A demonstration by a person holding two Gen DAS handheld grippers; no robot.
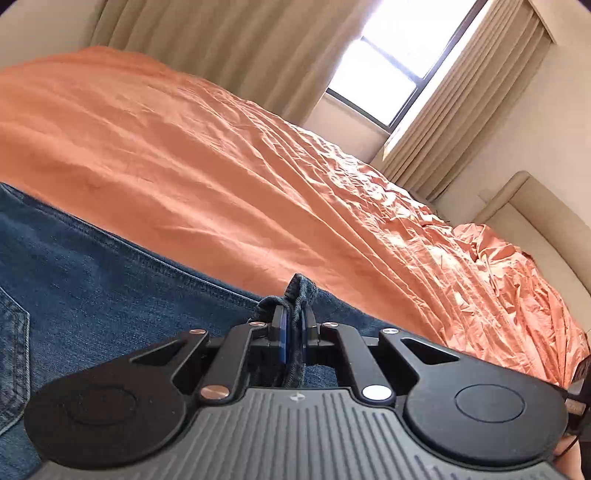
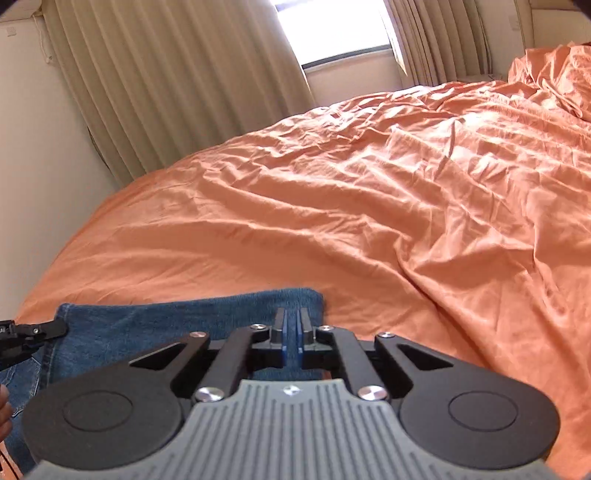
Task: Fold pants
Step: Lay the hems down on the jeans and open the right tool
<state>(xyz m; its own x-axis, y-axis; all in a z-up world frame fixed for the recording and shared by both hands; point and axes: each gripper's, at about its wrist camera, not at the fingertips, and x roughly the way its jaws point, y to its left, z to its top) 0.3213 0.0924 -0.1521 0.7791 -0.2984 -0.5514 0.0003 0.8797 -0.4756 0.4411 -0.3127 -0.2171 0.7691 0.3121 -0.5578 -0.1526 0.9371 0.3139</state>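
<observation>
In the left wrist view, the left gripper (image 1: 294, 317) is seen clenched on a bunched fold of the jeans (image 1: 92, 273), with a small tuft of denim pushed up between and above the blue pads (image 1: 282, 328). The jeans are spread flat on the bedsheet (image 1: 207, 162) below and to the left of the gripper; a stitched seam runs diagonally along their far edge, and part of a back pocket is seen at the lower left. Beyond that edge, a wide stretch of orange sheet lies open, smooth near the jeans and more wrinkled toward the right, where it is heaped against a cream headboard (image 1: 532, 206). Behind the bed, beige curtains (image 1: 221, 40) and a bright window (image 1: 399, 59) are visible.

In the right wrist view, the right gripper (image 2: 291, 325) is held over the jeans (image 2: 177, 321) near their right-hand corner. Its fingers are drawn nearly together with only a narrow slit between the pads (image 2: 283, 332); whether any cloth is caught in that slit cannot be told. The far edge of the jeans runs straight across just beyond the fingertips and ends in a square corner to their right. The tip of the left gripper (image 2: 55, 328) is seen at the jeans' left edge. Past the denim, open sheet (image 2: 369, 206) extends forward and to the right, crumpled further away, up to the curtains (image 2: 177, 85) and window (image 2: 332, 29).
</observation>
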